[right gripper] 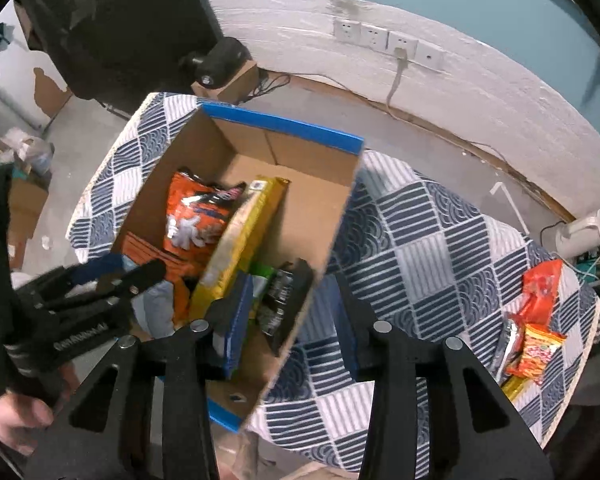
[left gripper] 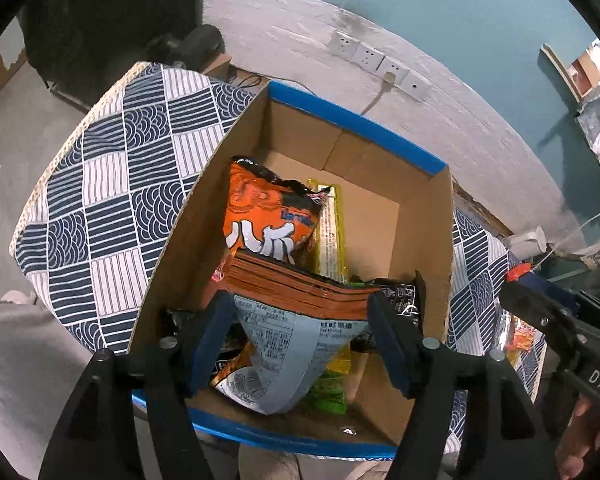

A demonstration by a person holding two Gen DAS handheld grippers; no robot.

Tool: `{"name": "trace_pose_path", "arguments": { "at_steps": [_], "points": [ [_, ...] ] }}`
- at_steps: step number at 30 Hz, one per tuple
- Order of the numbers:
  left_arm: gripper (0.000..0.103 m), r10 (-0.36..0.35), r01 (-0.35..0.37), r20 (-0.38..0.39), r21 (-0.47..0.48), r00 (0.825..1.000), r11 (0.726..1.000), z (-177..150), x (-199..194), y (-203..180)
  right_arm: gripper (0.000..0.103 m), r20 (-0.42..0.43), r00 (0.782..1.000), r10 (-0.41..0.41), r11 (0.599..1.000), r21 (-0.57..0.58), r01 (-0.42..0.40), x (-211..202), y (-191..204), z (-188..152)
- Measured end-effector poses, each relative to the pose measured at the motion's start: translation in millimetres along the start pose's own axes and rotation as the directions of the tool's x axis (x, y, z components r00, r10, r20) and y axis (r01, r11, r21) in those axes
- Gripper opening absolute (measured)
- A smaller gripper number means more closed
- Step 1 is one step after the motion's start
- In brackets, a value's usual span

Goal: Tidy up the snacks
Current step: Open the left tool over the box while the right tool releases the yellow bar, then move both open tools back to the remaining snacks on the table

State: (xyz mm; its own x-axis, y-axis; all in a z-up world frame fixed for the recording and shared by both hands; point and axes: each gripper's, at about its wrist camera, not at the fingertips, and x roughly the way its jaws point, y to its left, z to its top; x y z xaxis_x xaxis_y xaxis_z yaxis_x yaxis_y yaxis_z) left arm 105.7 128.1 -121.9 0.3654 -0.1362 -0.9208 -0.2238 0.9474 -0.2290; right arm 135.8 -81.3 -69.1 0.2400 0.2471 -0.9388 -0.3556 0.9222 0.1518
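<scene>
Left gripper (left gripper: 300,334) is hovering over the open cardboard box (left gripper: 428,248), its blue-padded fingers spread on either side of an orange snack bag (left gripper: 268,236) that is lying inside, beside a yellow packet (left gripper: 334,232); no pad is clearly pressing the bag. Right gripper (right gripper: 296,320) is standing spread wide, straddling the box's right wall, holding nothing. More snack packets (right gripper: 534,336) are lying on the patterned tablecloth (right gripper: 420,248), well apart from the box.
</scene>
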Motion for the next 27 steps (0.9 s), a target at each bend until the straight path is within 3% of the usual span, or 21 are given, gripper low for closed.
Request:
{"name": "trace_pose_path", "arguments": {
  "at_steps": [7,13,17,24,27],
  "points": [
    [0.071,0.045,-0.051,0.079,0.075,0.996,0.996,-3.0,-16.8,-24.2,0.039,0.033,0.998,-0.051,0.998,-0.025,0.052,-13.0,-18.0,-18.7],
    [0.074,0.029,-0.042,0.095,0.136,0.995,0.990,-8.1,-24.7,-48.0,0.039,0.091,0.992,-0.086,0.995,-0.044,0.091,-34.4,-28.4,-29.6],
    [0.074,0.031,-0.047,0.095,0.177,0.995,0.983,-13.9,-24.7,-65.4,0.051,0.137,0.985,-0.107,0.992,-0.050,0.115,-51.6,-36.9,-35.9],
    [0.074,0.015,-0.033,0.082,0.219,0.997,0.975,-24.6,-21.9,-93.3,0.052,0.183,0.974,-0.133,0.989,-0.035,0.141,-75.7,-60.9,-51.8],
    [0.074,0.013,-0.032,0.078,0.248,0.997,0.968,-30.8,-19.8,-107.6,0.058,0.194,0.970,-0.146,0.988,-0.021,0.153,-82.7,-74.1,-60.4]
  ]
}}
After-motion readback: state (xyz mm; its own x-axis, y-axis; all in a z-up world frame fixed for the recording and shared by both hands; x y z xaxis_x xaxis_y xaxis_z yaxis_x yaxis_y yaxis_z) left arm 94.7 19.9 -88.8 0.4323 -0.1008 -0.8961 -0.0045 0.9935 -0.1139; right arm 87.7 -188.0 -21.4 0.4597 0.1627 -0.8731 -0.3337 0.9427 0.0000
